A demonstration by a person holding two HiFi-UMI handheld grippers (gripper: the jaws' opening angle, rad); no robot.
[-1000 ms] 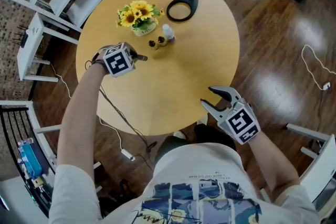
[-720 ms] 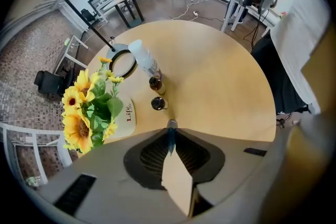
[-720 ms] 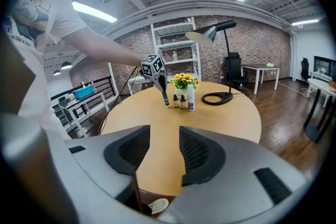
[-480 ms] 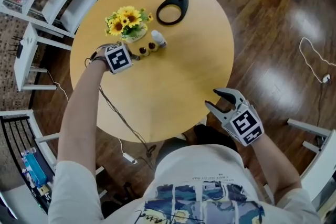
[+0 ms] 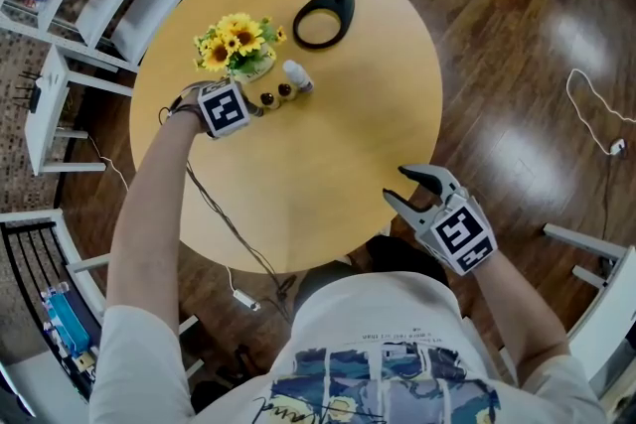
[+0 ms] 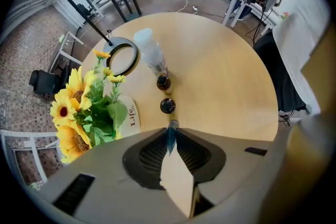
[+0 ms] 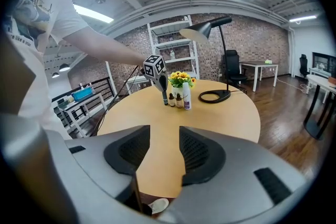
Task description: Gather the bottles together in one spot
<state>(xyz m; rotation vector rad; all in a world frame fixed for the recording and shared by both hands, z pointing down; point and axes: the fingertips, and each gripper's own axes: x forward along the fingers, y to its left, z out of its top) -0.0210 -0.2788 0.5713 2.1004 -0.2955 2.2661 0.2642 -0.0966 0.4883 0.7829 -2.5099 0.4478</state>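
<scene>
Vase (image 6: 131, 113) holds sunflowers (image 5: 234, 40); L gripper (image 6: 171, 132) jaws, just easing open, pinch blue bottle (image 7: 164, 98); R gripper (image 7: 164, 134) jaws wide.

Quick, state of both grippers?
Left gripper: closed on the slim blue bottle, jaws just starting to open.
Right gripper: open, empty.

Round table (image 5: 338, 144): light wood-look top, smooth, satin.
Floor (image 5: 517, 114): dark wood planks, glossy.
Lamp base (image 5: 347, 5): black, matt.
Small brown bottles (image 6: 167, 106): dark, glossy, glass-like.
Tall bottle (image 6: 149, 52): translucent white plastic.
Slim teal bottle (image 6: 170, 136): smooth.
Flower pot (image 6: 131, 113): white, glazed.
Right gripper (image 7: 164, 134): grey matt plastic, black ribbed pads.
</scene>
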